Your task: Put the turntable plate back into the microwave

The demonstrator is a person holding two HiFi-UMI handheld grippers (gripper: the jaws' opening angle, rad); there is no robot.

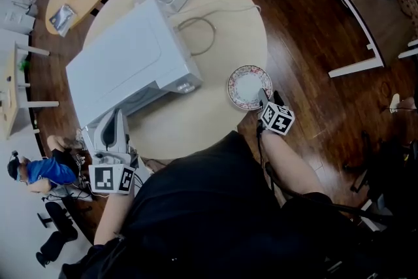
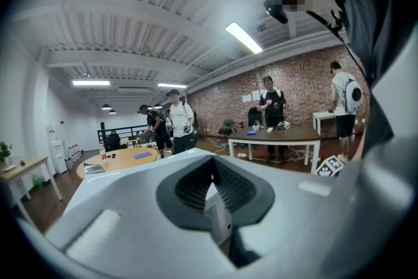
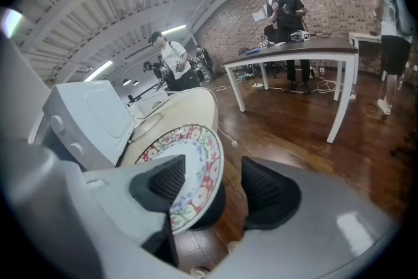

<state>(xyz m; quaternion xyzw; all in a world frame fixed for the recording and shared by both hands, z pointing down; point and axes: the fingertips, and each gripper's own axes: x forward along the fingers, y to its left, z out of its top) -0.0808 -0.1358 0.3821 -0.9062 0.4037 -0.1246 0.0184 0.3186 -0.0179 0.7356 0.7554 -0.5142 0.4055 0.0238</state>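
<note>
**Item:** turntable plate [image 1: 249, 87], floral rim, glazed. Judged rigid, breakable, slick and moderately heavy.

**Location:** lies flat, face up, near the tabletop's [image 1: 196, 124] right edge, apart from the microwave [image 1: 127, 65].

**Axis:** round, so none.

**Hold:** best taken at the rim nearest the right claw [image 1: 264, 98], whose jaws stand spread astride that rim without pressing it.

**Left claw** [image 1: 115, 135]: apparently pinching the white microwave door [image 2: 219, 215].

The plate [image 1: 249, 86] lies on the table [image 1: 196, 124], right of the microwave [image 1: 124, 65].
</note>
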